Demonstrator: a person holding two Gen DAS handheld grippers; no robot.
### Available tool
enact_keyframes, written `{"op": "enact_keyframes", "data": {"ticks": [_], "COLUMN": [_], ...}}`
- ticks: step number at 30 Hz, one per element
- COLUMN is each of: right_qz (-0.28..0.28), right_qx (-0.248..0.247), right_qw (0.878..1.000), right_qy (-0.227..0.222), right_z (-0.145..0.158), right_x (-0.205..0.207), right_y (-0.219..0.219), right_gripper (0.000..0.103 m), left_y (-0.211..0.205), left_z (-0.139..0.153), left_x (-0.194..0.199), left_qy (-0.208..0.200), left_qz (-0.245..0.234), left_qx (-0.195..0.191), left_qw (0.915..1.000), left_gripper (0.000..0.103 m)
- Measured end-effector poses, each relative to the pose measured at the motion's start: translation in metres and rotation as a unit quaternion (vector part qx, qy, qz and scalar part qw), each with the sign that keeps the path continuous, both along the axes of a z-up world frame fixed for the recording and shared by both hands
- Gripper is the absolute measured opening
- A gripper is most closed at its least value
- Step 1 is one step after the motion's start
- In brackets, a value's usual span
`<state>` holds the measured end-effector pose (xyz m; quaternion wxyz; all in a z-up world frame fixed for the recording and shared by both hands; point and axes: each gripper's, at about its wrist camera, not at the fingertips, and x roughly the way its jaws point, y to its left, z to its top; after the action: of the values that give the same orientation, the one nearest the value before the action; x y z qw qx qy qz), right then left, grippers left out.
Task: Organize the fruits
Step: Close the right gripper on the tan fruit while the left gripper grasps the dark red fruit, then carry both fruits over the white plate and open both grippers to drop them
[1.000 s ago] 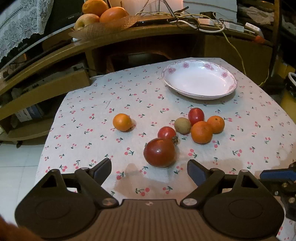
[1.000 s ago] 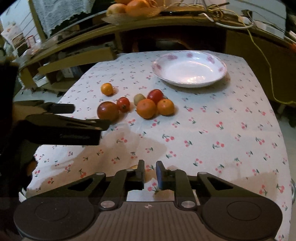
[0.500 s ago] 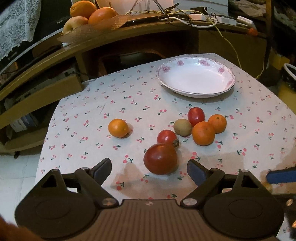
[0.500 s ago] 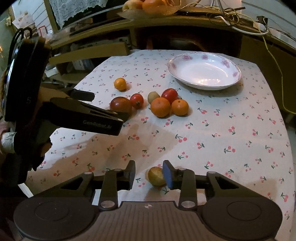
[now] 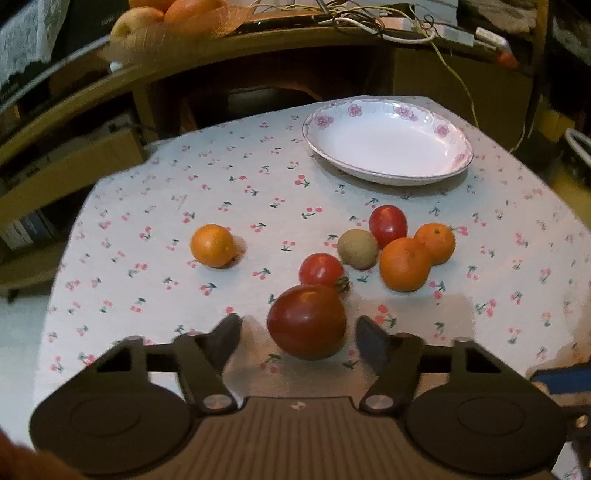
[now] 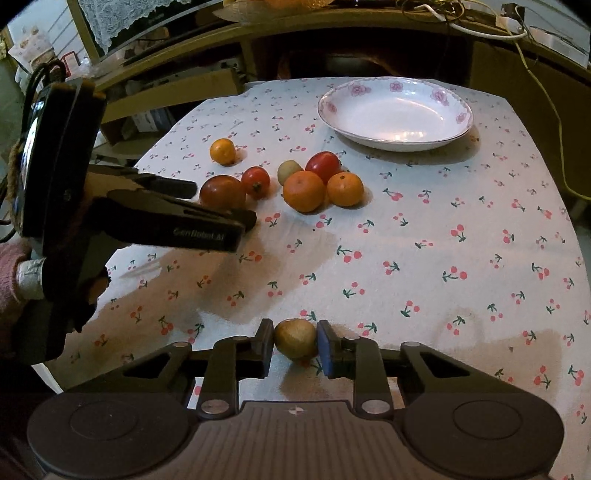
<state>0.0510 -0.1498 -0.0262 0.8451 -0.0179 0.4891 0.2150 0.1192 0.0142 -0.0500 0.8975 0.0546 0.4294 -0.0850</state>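
A large dark red tomato [image 5: 306, 320] lies on the cherry-print cloth between the fingers of my open left gripper [image 5: 297, 338]; the jaws stand clear of it on both sides. Behind it are a small red tomato [image 5: 320, 268], a kiwi [image 5: 357, 248], another red tomato [image 5: 388, 225], two oranges [image 5: 405, 264] and a lone orange [image 5: 213, 245] to the left. A white floral plate [image 5: 388, 142] stands at the back. My right gripper [image 6: 294, 345] is shut on a brownish kiwi [image 6: 295, 338] near the front edge. The left gripper [image 6: 221, 212] shows beside the dark tomato [image 6: 222, 192].
A wooden shelf unit [image 5: 221, 55] with a basket of fruit [image 5: 173, 18] and cables [image 5: 388, 22] stands behind the table. The table's front edge [image 6: 122, 354] is close to my right gripper. Damp patches mark the cloth [image 6: 406, 266].
My left gripper has moved forward so the dark tomato now sits between its open fingers. My right gripper opened, moved around the brownish kiwi and closed on it.
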Motion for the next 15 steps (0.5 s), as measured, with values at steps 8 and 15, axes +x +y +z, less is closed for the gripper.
{"op": "enact_keyframes", "data": {"ticks": [8,15], "right_qz": [-0.020,-0.035], "right_qx": [0.008,0.017], "right_qw": [1.000,0.999], "right_qy": [-0.008,-0.021], "right_z": [0.006,0.016], "right_x": [0.001,0.010], "right_y": [-0.008,-0.014], "right_gripper": [0.026,0.026], "left_y": [-0.003,-0.004], "left_z": [0.005,0.015], "left_x": [-0.003,-0.003], "left_qy": [0.011,0.013], "left_qz": [-0.007,-0.008], "left_qx": [-0.003,-0.014], "left_qw": [0.9999,0.9998], "left_gripper": [0.047,0.046]}}
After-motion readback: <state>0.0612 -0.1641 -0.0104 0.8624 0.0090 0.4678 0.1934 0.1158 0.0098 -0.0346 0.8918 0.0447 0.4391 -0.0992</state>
